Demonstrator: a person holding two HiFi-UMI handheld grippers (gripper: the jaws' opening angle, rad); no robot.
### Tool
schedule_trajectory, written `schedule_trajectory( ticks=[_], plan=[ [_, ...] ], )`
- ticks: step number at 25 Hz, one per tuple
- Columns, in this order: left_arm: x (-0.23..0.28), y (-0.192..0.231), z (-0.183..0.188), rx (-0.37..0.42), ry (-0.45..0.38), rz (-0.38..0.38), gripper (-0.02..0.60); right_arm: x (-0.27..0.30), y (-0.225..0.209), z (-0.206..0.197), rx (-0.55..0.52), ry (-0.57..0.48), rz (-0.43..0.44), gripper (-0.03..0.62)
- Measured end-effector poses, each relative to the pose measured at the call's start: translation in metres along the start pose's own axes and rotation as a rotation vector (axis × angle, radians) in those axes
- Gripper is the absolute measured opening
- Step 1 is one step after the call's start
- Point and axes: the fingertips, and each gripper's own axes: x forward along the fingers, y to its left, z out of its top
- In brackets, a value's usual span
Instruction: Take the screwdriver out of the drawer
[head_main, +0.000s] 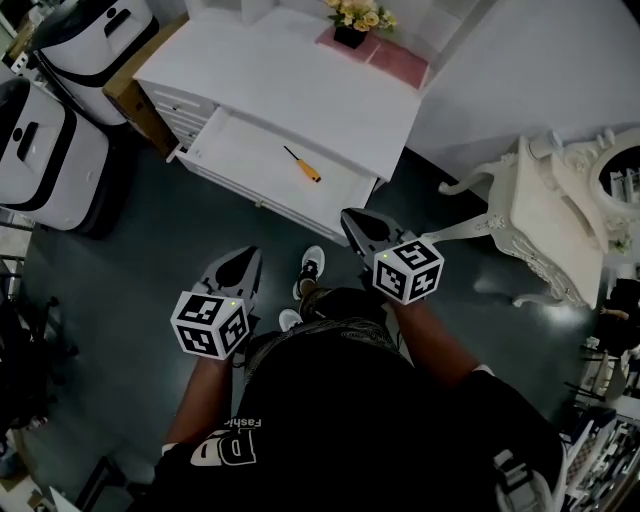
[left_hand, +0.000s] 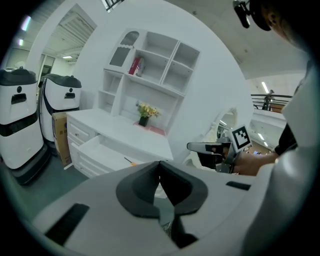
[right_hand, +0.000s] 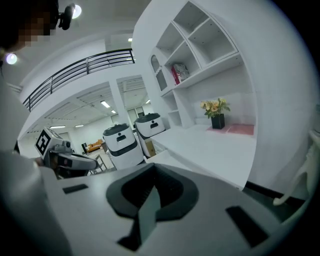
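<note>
Head view looks down on a white table (head_main: 290, 75) with one drawer (head_main: 240, 150) pulled out toward the person. The screwdriver (head_main: 301, 165), with a dark shaft and orange handle, lies slantwise on the drawer's white bottom, alone and touched by nothing. Both tools are held over the dark floor (head_main: 150, 230) in front of the drawer, well apart from the screwdriver. The left tool (head_main: 243, 262) has its jaws closed together with nothing between them, as the left gripper view confirms. The right tool (head_main: 358, 225) sits nearer the drawer's right corner, its jaws likewise pressed together and empty. A flower pot (head_main: 352, 25) stands on a pink mat (head_main: 385, 55) at the table's back.
</note>
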Motion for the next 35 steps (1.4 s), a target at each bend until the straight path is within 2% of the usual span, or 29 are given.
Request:
schedule_trajectory(
  ticks=[4,10,17,22,28,35],
  plan=[
    [0.032,0.016,0.005,0.026,0.039,0.013,0.014,0.026,-0.028,-0.004,-0.036,0.064,-0.018,0.009],
    [0.071,0.033,0.02,0.019,0.094,0.004,0.014,0.071,-0.062,-0.001,-0.068,0.12,-0.025,0.009],
    [0.114,0.052,0.064,0.048,0.109,0.014,0.014,0.108,-0.095,0.007,-0.039,0.148,0.0,0.009],
    [0.144,0.074,0.073,0.049,0.149,0.051,0.014,0.126,-0.112,0.003,-0.024,0.163,0.026,0.009],
    [0.176,0.078,0.077,0.067,0.197,0.042,0.014,0.151,-0.128,-0.017,-0.036,0.218,0.038,0.009],
    [0.184,0.091,0.074,0.068,0.243,0.022,0.014,0.188,-0.142,-0.055,-0.102,0.342,-0.016,0.011]
  ],
)
